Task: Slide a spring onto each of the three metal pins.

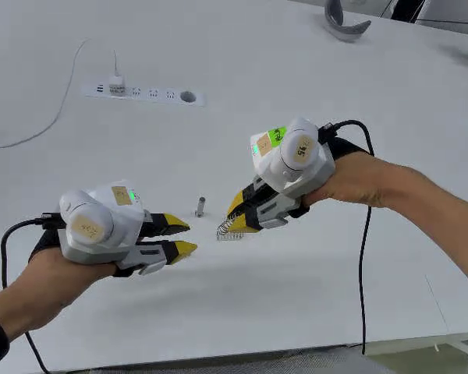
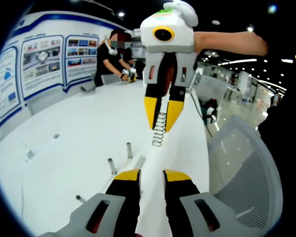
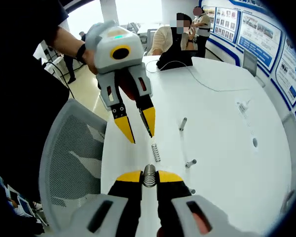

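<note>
- Your right gripper point(image 1: 235, 220) is clenched on a spring point(image 3: 149, 175), a bright steel coil seen end-on between the yellow tips, low over the table point(image 1: 296, 296) and toward its near edge.
- Your left gripper point(image 1: 186, 236) is released, jaws apart and empty, facing the right one.
- A second spring point(image 3: 156, 152) lies flat between the two grippers.
- A metal pin point(image 1: 200, 206) stands upright just beyond them.
</note>
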A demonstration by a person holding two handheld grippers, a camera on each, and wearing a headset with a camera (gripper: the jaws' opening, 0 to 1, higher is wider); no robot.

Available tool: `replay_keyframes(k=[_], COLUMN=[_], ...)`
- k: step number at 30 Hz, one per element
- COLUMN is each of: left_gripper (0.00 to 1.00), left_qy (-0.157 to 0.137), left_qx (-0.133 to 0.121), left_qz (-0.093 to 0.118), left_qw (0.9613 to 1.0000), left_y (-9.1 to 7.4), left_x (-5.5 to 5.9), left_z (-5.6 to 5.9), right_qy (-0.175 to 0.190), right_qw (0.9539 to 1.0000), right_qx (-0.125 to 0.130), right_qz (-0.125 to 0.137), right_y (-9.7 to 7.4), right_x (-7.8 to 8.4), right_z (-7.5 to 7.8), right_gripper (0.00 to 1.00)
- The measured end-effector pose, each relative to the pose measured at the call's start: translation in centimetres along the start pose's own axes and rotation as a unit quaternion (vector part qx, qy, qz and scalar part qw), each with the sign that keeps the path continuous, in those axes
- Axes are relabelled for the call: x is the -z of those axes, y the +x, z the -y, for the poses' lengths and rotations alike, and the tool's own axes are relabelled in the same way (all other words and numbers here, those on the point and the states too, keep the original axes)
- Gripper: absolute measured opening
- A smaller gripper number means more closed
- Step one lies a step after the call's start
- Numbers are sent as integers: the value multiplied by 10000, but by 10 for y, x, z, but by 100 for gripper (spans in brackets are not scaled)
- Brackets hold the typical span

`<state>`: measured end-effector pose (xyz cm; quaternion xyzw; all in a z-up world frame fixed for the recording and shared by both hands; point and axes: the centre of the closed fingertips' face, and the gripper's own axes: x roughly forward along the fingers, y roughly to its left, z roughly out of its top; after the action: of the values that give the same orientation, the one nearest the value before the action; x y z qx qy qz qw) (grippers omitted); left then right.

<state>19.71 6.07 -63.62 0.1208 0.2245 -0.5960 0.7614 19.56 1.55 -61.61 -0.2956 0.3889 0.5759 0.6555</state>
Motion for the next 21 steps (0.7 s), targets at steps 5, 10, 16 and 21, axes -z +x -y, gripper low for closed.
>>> replay_keyframes(k=[5, 10, 16, 21], left_gripper=[21, 25, 28, 31], left_qy=[-198, -471, -713, -878], left_qx=[-263, -603, -896, -1107], left_qz=[-63, -89, -82, -89], left_qw=[9994, 9970, 9934, 9899], left_y=[-9, -18, -30, -40], left_x=[14, 28, 43, 52], left_z=[-13, -28, -40, -46], right_qy=[46, 111, 85, 82], right_qw=[9999, 9998, 9997, 9996], right_qx=[63, 107, 138, 172], right_qz=[-65, -103, -166, -189], right_y=[7, 13, 21, 28], right_x=[2, 2, 0, -5], right_z=[10, 19, 28, 35], right_gripper=[12, 12, 12, 12])
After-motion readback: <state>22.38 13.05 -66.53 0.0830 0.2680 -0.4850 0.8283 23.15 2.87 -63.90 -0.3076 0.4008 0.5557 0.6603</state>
